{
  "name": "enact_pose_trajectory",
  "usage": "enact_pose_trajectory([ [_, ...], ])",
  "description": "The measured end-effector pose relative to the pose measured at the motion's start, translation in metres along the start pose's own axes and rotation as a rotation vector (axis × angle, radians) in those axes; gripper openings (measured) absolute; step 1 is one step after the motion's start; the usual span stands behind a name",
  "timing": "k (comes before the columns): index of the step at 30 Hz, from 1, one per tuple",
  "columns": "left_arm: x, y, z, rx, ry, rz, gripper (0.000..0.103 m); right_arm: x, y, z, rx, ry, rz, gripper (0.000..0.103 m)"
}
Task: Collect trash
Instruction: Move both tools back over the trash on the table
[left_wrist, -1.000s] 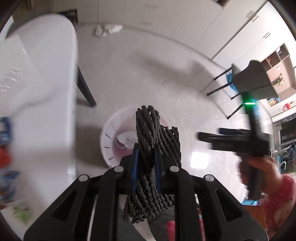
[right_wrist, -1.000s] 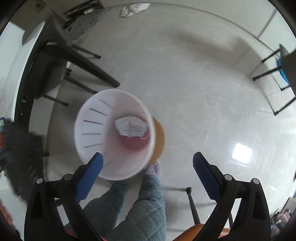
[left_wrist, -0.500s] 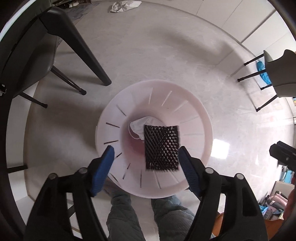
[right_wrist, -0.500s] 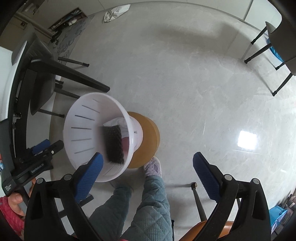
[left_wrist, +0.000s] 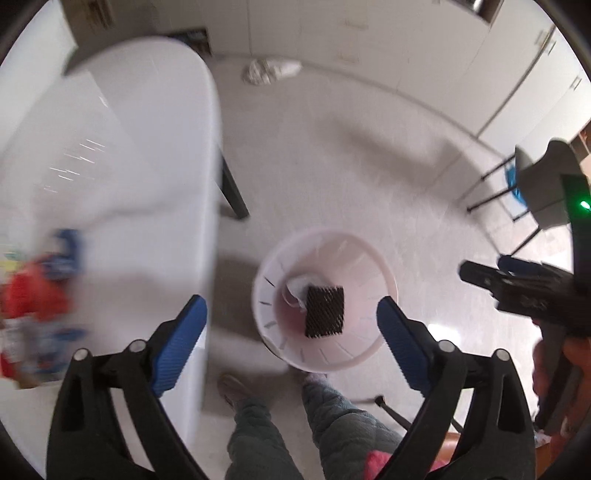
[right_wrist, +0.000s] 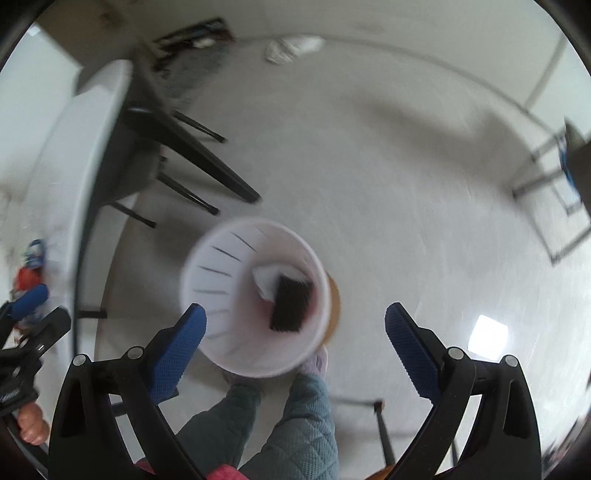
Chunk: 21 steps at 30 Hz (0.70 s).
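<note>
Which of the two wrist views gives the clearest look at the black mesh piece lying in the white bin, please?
The left wrist view: the black mesh piece is sharp there, its net pattern visible, lying inside the white bin partly over a white tissue. The right wrist view shows it too, but motion-blurred into a plain dark patch.

A home, likely a dining area: pale polished floor tiles (left_wrist: 332, 155) spread ahead of the left claw (left_wrist: 291, 325), white cabinet doors (left_wrist: 424, 48) line the far wall, a white worktop (left_wrist: 122, 184) on dark legs sits to its left, a dark chair (left_wrist: 543, 192) stands far right, and a white slotted bin (left_wrist: 325, 354) rests just below
</note>
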<state>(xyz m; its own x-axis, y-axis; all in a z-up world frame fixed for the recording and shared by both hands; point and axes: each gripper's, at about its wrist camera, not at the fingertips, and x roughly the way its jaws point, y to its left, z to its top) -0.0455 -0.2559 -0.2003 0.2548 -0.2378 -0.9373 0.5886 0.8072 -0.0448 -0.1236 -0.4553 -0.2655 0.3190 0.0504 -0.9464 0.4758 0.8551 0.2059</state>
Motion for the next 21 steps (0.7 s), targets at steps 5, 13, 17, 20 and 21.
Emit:
enact_pose_trajectory([
  [5, -0.082, 0.054, -0.008, -0.098, -0.111, 0.077, 0.095, -0.055, 0.076, 0.023, -0.172, -0.119, 0.081, 0.100],
  [13, -0.161, 0.158, -0.063, -0.361, -0.226, 0.214, 0.095, -0.098, 0.192, 0.033, -0.423, -0.211, 0.198, 0.100],
  [17, -0.172, 0.205, -0.097, -0.477, -0.237, 0.266, 0.095, -0.099, 0.235, 0.026, -0.493, -0.188, 0.255, 0.100],
  [20, -0.175, 0.233, -0.118, -0.545, -0.242, 0.285, 0.095, -0.094, 0.268, 0.018, -0.555, -0.161, 0.270, 0.100],
  [21, -0.174, 0.238, -0.123, -0.557, -0.243, 0.287, 0.095, -0.094, 0.275, 0.017, -0.573, -0.160, 0.270, 0.100],
])
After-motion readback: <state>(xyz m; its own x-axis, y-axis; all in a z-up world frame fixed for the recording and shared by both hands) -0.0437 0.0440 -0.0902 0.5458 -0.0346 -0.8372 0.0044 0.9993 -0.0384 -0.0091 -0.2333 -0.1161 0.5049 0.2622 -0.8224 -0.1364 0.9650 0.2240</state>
